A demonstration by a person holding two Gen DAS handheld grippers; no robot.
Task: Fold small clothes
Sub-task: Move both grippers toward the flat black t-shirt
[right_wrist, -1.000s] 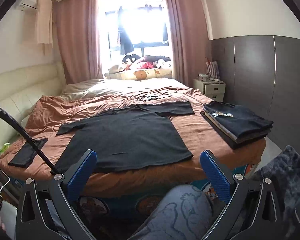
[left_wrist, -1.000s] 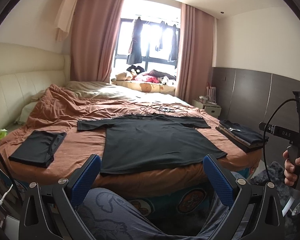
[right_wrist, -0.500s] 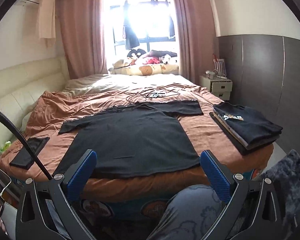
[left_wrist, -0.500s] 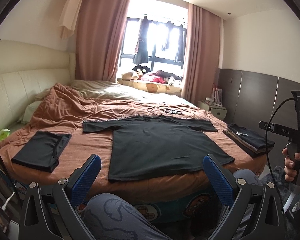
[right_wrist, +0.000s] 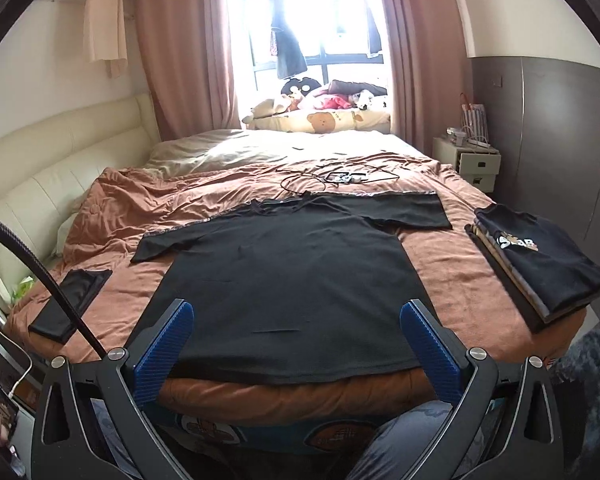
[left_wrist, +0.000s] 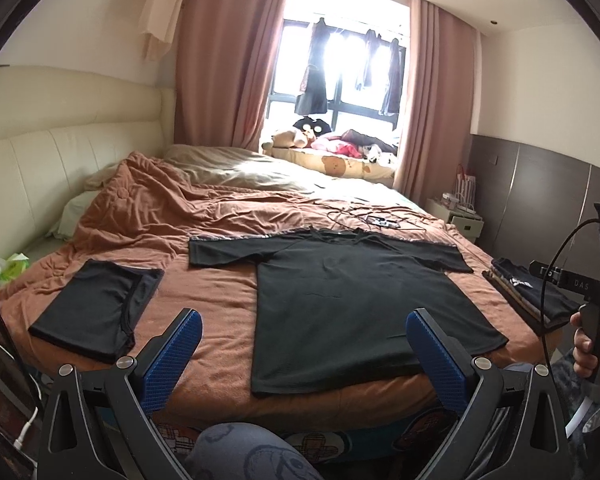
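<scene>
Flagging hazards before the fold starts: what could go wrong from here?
The T-shirt's hem hangs past the bed edge, so a pull could drag it off. Cables lie just behind its collar and could snag. Both the left gripper and right gripper are open and holding nothing.

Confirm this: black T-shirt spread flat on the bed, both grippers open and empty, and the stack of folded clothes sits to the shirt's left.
One error: the stack of folded clothes lies right of the black T-shirt, as the right wrist view shows. Left of it is a single folded black garment. Left gripper and right gripper are open, empty.
</scene>
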